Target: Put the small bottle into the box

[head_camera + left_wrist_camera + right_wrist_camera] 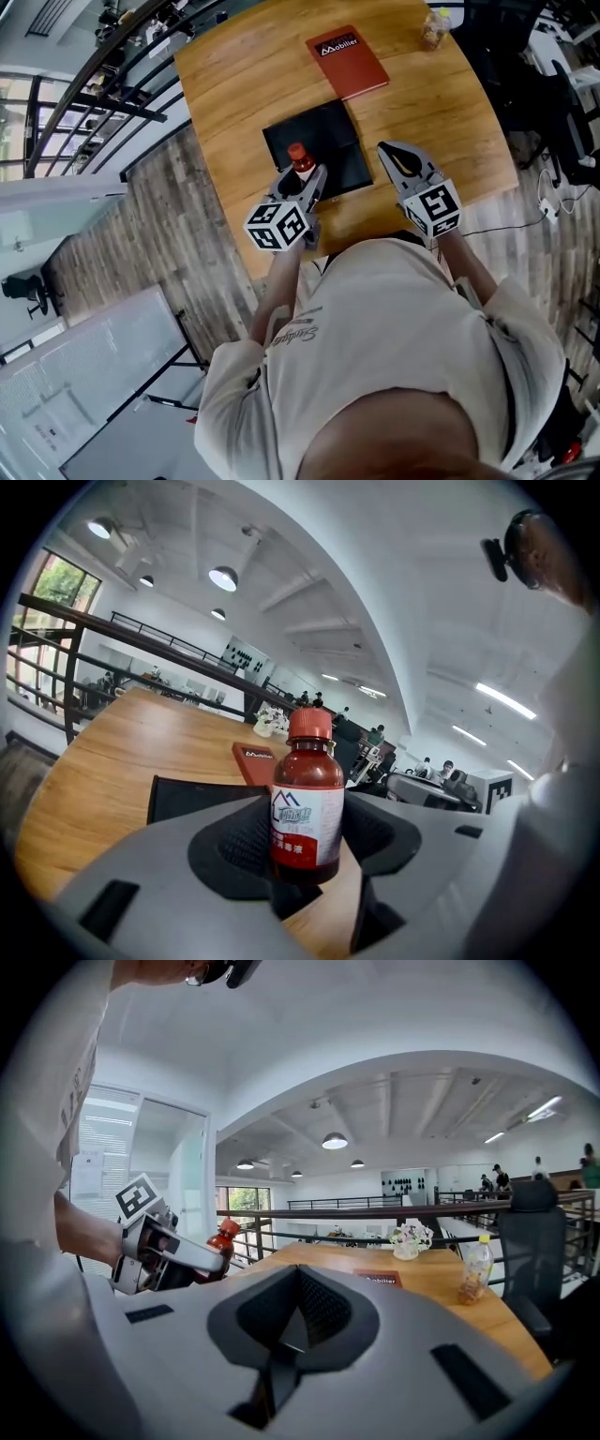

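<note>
In the head view the left tool [305,180] covers the small bottle [300,159] below its shoulder and hides the near edge of the box [323,131], while the person's shoulders hide the near rim of the surface [234,84]. In the left gripper view the jaws block all of the box except a dark strip of wall. The fine print on the bottle's label is too blurred to read, and in the right gripper view only its cap and neck clear the left tool.
</note>
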{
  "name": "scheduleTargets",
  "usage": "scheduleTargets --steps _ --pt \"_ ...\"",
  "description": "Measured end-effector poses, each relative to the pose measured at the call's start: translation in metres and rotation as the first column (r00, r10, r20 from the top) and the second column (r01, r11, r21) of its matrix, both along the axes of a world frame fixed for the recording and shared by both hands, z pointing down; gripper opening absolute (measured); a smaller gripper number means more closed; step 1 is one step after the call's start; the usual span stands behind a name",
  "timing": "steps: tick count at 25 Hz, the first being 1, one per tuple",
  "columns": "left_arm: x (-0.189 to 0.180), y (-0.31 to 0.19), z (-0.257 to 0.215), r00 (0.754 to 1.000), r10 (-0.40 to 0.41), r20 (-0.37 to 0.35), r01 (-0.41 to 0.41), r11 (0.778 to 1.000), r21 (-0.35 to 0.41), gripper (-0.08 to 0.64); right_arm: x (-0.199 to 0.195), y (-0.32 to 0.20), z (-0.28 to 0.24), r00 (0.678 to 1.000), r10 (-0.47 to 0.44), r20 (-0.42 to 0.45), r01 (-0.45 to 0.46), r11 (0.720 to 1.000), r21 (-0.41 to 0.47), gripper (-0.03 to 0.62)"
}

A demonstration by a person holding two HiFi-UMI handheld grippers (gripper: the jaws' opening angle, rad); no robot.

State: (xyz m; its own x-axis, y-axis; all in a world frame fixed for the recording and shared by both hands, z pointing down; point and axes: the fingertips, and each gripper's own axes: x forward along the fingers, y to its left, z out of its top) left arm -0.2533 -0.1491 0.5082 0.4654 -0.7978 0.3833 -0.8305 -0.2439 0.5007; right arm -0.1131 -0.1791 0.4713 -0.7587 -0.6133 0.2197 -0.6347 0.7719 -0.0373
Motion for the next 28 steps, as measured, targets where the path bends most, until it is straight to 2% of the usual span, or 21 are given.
scheduleTargets --steps 5,10,17,21,25,28 --pt "0.001 -0.004 0.025 0.999 -0.014 -0.052 0.009 0.995 -0.098 0.229 0.005 -0.003 0.004 1.000 0.016 0.010 -0.016 1.000 -0.012 -0.005" --pt "0.007 0.001 0.057 0.998 -0.017 -0.052 0.006 0.977 -0.215 0.230 0.010 -0.005 0.018 1.000 0.013 0.025 -0.012 0.999 -0.040 -0.005" --pt "0.015 0.014 0.104 0.998 -0.031 -0.053 0.010 0.933 -0.359 0.229 0.024 -0.011 0.030 1.000 0.005 0.029 -0.004 0.999 -0.052 -0.005" --pt "0.023 0.016 0.122 0.996 -0.043 -0.078 0.007 0.910 -0.414 0.230 0.036 -0.013 0.038 0.999 0.014 0.029 -0.012 0.998 -0.069 -0.005" --pt "0.025 0.015 0.141 0.997 -0.044 -0.062 0.011 0.889 -0.457 0.230 0.040 -0.014 0.048 1.000 0.002 0.023 0.000 0.996 -0.085 -0.005" --pt "0.025 0.018 0.154 0.998 -0.053 -0.043 0.024 0.864 -0.502 0.230 0.042 -0.015 0.050 1.000 -0.007 0.026 0.010 0.996 -0.092 -0.005"
